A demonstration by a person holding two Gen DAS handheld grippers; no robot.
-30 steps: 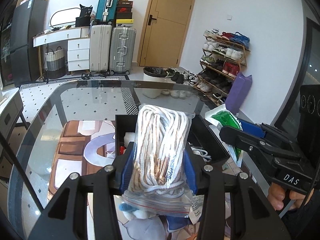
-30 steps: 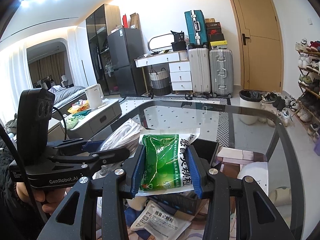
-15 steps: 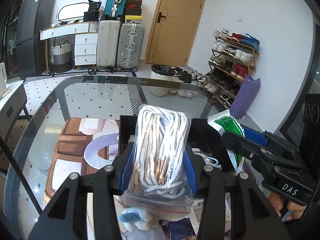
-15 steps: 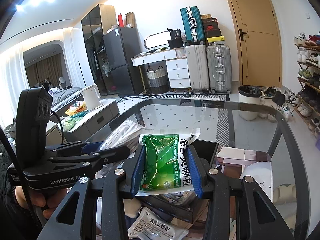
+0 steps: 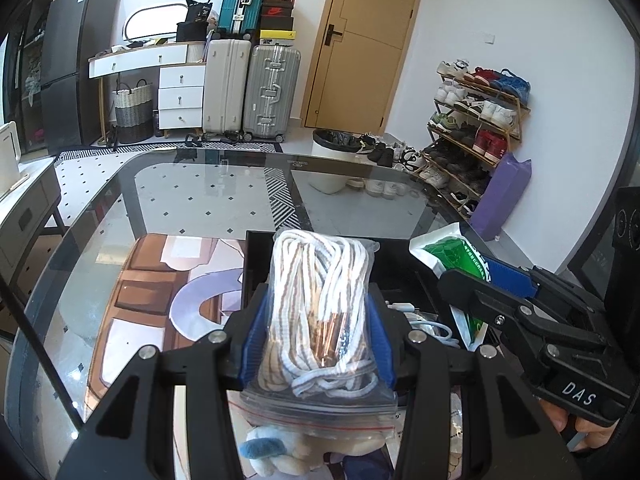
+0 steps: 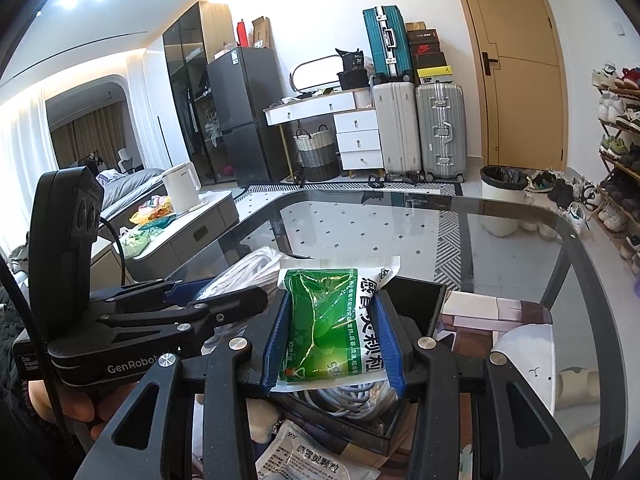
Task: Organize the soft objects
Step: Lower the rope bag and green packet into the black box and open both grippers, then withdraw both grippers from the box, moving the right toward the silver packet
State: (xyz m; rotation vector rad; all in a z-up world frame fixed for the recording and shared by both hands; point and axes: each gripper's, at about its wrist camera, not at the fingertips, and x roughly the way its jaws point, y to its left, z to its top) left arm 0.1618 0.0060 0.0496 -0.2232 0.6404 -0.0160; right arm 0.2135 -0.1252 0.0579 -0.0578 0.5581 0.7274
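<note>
1. Clear zip bag of white cord [image 5: 320, 312]: clamped between blue pads of left gripper [image 5: 318, 334], held above black box [image 5: 256, 264].
2. Green sachet [image 6: 332, 328]: pinched by right gripper [image 6: 334, 340], over same box.
3. Box sits on glass table [image 5: 192, 200]; white cable [image 6: 348, 396] coiled inside.

Black box [image 5: 320, 240] interior behind rope bag [image 5: 320, 312]

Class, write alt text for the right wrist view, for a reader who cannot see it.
The right gripper clamps a green medicine sachet between its blue pads, above a black box holding coiled white cable on a glass table. At left, the left gripper holds a clear bag of white rope.
</note>
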